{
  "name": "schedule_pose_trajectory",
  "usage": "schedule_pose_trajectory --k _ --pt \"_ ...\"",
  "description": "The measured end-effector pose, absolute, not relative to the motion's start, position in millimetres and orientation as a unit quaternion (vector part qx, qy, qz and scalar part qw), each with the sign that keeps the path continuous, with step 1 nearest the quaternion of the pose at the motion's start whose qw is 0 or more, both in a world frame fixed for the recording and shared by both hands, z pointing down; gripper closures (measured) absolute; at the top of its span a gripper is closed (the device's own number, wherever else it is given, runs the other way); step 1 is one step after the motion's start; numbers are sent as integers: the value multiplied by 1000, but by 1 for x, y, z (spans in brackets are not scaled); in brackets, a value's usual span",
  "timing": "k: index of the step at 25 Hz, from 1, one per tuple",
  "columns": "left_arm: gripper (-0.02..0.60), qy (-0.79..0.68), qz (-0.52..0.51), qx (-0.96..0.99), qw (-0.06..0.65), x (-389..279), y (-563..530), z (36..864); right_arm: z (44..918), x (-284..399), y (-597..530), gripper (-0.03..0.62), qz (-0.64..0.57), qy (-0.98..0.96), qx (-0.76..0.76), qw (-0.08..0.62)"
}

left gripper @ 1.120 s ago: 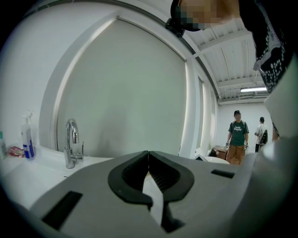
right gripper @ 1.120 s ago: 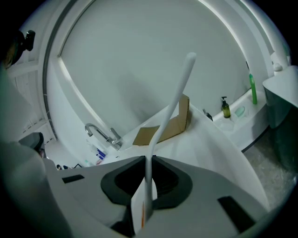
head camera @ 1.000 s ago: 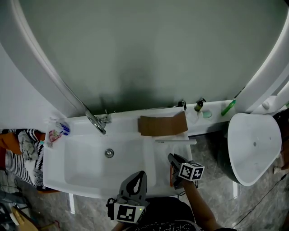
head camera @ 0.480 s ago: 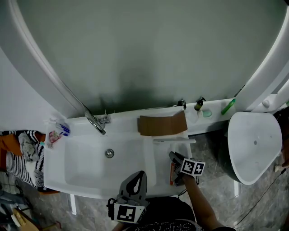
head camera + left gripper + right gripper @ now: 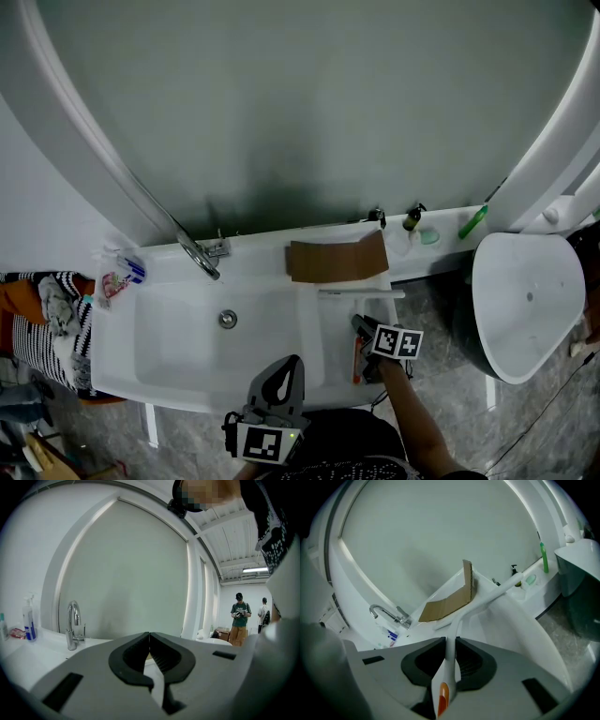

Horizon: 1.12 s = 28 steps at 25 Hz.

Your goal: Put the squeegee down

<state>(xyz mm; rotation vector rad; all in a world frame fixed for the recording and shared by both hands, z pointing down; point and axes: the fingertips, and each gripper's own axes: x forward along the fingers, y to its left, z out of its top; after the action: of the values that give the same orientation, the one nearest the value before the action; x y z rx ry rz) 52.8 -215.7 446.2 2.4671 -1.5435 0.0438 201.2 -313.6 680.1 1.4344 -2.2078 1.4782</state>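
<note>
A: Entry, near side first. Left gripper [image 5: 149,635]?

B: Held over the near edge of the sink [image 5: 178,361], in front of the basin. Jaws pressed together, nothing between them.

A: Right gripper [image 5: 451,642]?

B: Over the flat counter right of the basin, tilted downward. Its jaws are opening. The squeegee [image 5: 461,617] handle runs between the pads, and both pads touch it.

A: Squeegee position?

B: Orange-marked handle end nearest, white neck running away from the gripper. The blade lies crosswise on the counter at the far end, just near of the cardboard piece [image 5: 337,260].

A: Farther back?

B: Faucet [image 5: 199,253] at the basin's far left, then the mirror [image 5: 309,112] behind everything.
</note>
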Motion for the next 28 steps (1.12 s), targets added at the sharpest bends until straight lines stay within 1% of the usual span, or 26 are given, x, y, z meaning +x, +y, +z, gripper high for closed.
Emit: schedule_pose_trajectory --k 6,9,10,12,18,22,25,28 --pt "575 -527 12 842 114 53 -213 446 680 201 -313 534 482 -732 478 65" --pt "575 -524 14 844 112 54 -212 445 677 201 -312 531 459 -742 482 80" --pt "575 -521 18 846 110 55 -211 446 677 201 -311 520 448 -747 483 89" --pt "575 -516 21 850 107 55 -210 446 674 201 -311 470 432 -755 482 101" --pt "575 -515 10 850 112 56 -211 444 652 213 -317 461 393 -762 504 102" --pt "575 -502 11 858 104 58 -213 439 598 220 -321 461 314 -782 532 83" --pt "575 -493 20 864 97 61 -216 434 530 212 -319 462 217 -815 534 58" --pt "575 -483 -10 869 105 70 -217 415 455 196 -299 462 113 -846 521 29"
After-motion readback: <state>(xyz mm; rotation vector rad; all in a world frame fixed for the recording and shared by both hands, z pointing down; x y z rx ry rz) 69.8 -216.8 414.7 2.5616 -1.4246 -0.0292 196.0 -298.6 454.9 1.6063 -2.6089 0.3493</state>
